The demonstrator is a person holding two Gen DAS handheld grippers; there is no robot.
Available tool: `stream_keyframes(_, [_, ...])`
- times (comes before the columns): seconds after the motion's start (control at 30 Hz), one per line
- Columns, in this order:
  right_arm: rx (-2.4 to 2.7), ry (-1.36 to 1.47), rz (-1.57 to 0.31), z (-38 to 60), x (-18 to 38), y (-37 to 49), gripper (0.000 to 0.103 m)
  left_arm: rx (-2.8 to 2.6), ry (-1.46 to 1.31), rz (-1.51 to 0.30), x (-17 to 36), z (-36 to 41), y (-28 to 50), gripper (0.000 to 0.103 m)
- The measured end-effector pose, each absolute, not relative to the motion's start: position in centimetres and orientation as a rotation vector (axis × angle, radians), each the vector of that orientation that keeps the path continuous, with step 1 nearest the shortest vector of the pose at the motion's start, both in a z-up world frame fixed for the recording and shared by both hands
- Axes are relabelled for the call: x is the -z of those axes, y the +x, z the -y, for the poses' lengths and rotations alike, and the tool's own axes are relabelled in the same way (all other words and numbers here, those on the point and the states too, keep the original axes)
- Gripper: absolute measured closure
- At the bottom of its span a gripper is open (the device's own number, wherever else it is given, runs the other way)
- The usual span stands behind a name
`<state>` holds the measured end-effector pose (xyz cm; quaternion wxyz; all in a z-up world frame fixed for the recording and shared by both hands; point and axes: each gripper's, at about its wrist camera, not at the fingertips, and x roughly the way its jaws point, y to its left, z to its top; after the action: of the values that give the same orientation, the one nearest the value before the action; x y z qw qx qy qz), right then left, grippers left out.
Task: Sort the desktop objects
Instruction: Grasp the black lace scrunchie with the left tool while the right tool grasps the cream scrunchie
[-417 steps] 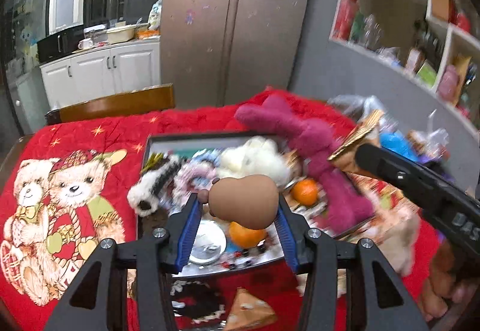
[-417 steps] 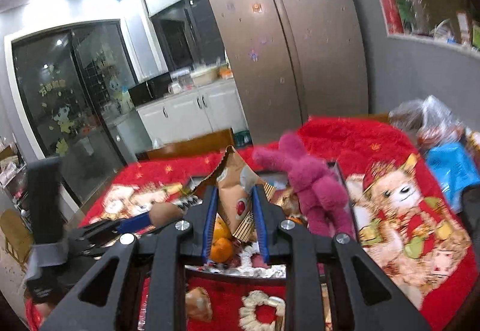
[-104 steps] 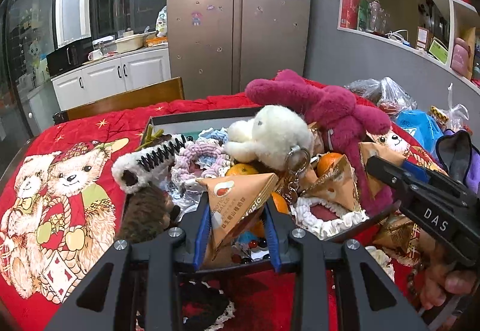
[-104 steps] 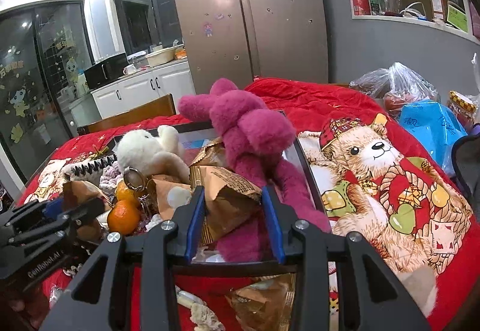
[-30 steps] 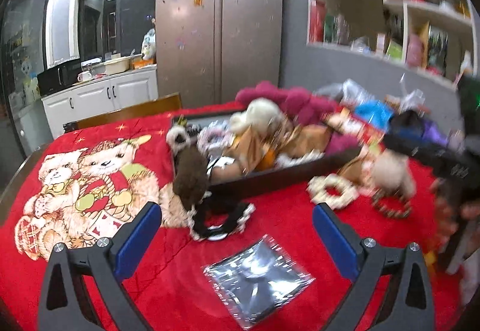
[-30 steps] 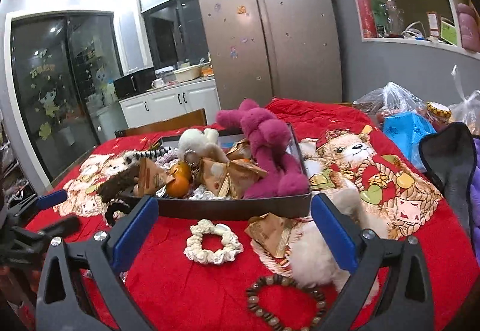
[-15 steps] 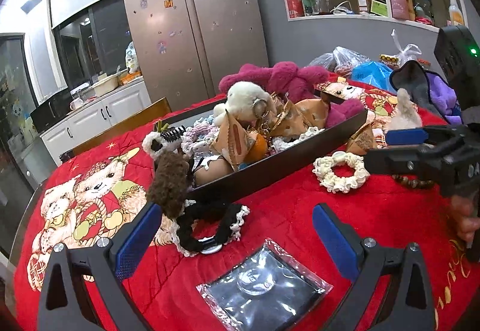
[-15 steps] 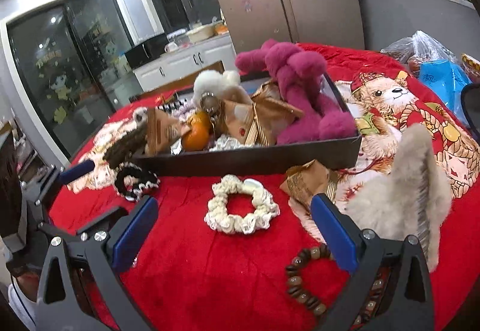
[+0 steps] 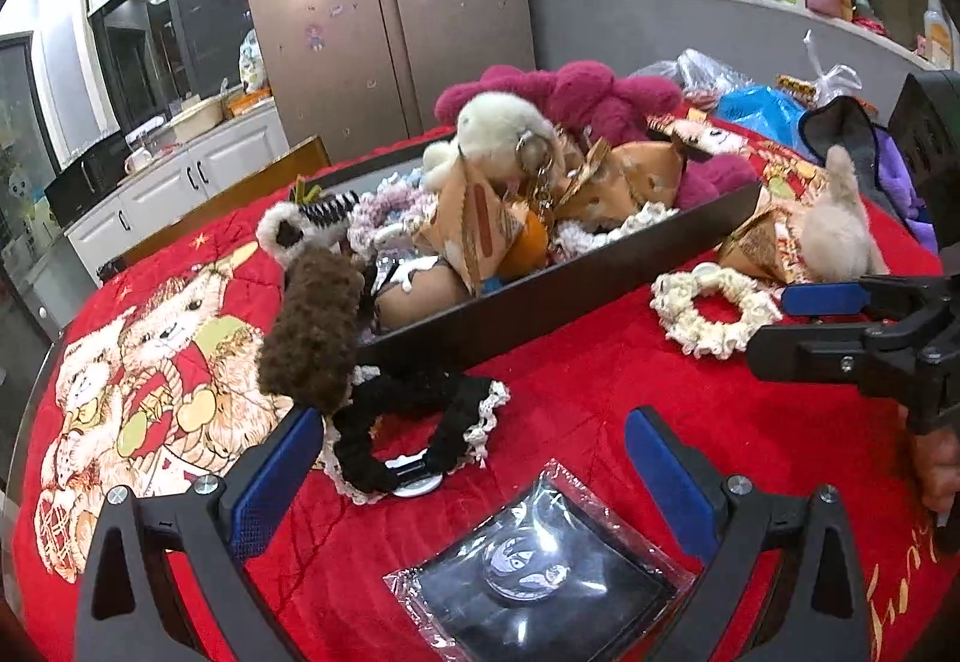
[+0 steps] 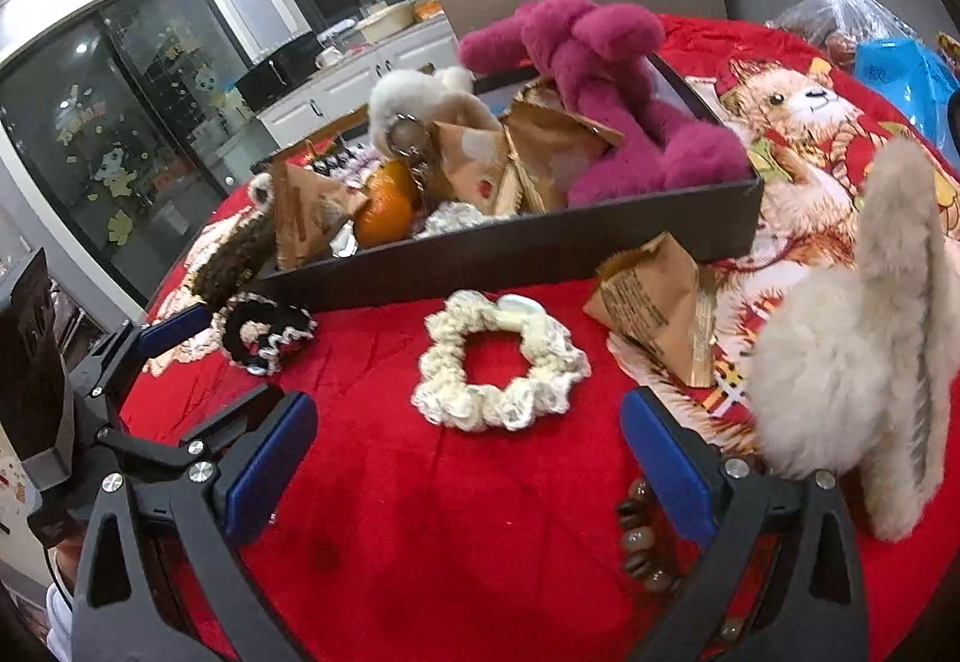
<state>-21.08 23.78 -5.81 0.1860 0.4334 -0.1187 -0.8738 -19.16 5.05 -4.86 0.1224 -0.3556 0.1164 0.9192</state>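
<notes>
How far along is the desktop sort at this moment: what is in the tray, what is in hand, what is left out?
Done: the tray holds the pink plush, an orange and snack packets. In hand: nothing; the left gripper and right gripper are both open. Left on the red cloth: white scrunchie, black scrunchie, one snack packet, beige plush, bead bracelet, bagged item.

bracelet (image 10: 637,541): mostly hidden behind the right gripper's finger
pouch (image 9: 543,578): far corners covered by the left gripper's frame
tray (image 9: 540,296): floor buried under toys and packets
disc (image 9: 408,476) under black scrunchie (image 9: 408,422): unidentifiable
packet (image 10: 654,296) print: unreadable
</notes>
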Motion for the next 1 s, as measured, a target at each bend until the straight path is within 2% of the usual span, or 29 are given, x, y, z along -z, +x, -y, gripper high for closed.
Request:
stream_keyframes(0.17, [2.49,1.224,0.313,-23.3,6.1,-21.2,0.005,-2.67,-1.269,-0.278,6.7,-4.1,-21.6,0.0])
stream_keyframes(0.2, [2.498,1.225,0.3,-23.2,6.1,-21.2,0.008,-2.657,-1.305,-0.24,7.1,-3.8,-21.9,0.0])
stream_keyframes(0.23, [2.502,1.227,0.292,-23.1,6.1,-21.2,0.014,-2.639,-1.329,-0.119,7.3,-2.8,-22.2,0.0])
stream_keyframes(0.3, [2.512,1.227,0.293,-23.1,6.1,-21.2,0.022,-2.642,-1.322,-0.069,7.2,-2.2,-22.2,0.0])
stream_keyframes(0.37, [2.521,1.231,0.303,-23.2,6.2,-21.3,0.029,-2.648,-1.332,-0.1,7.4,-2.5,-22.2,0.0])
stream_keyframes(0.43, [2.522,1.231,0.314,-23.4,6.2,-21.4,0.041,-2.658,-1.326,-0.144,7.4,-2.9,-22.1,0.0])
stream_keyframes(0.57, [2.51,1.237,0.305,-23.3,6.3,-21.5,0.061,-2.651,-1.325,-0.105,7.4,-2.6,-22.1,0.001])
stream_keyframes(0.6, [2.51,1.234,0.295,-23.3,6.3,-21.4,0.064,-2.658,-1.32,-0.096,7.3,-2.4,-22.0,0.007])
stream_keyframes(0.67, [2.503,1.208,0.278,-23.1,6.1,-21.2,0.07,-2.702,-1.295,-0.101,7.0,-2.4,-21.6,0.027])
stream_keyframes(0.73, [2.511,1.186,0.256,-22.8,5.7,-20.9,0.071,-2.701,-1.266,-0.092,6.6,-2.3,-21.5,0.064])
stream_keyframes(0.83, [2.52,1.167,0.231,-22.6,5.4,-20.6,0.072,-2.69,-1.251,-0.085,6.4,-2.3,-21.4,0.083])
stream_keyframes(1.0, [2.525,1.161,0.222,-22.7,5.3,-20.4,0.072,-2.725,-1.195,-0.06,5.8,-1.7,-20.7,0.083])
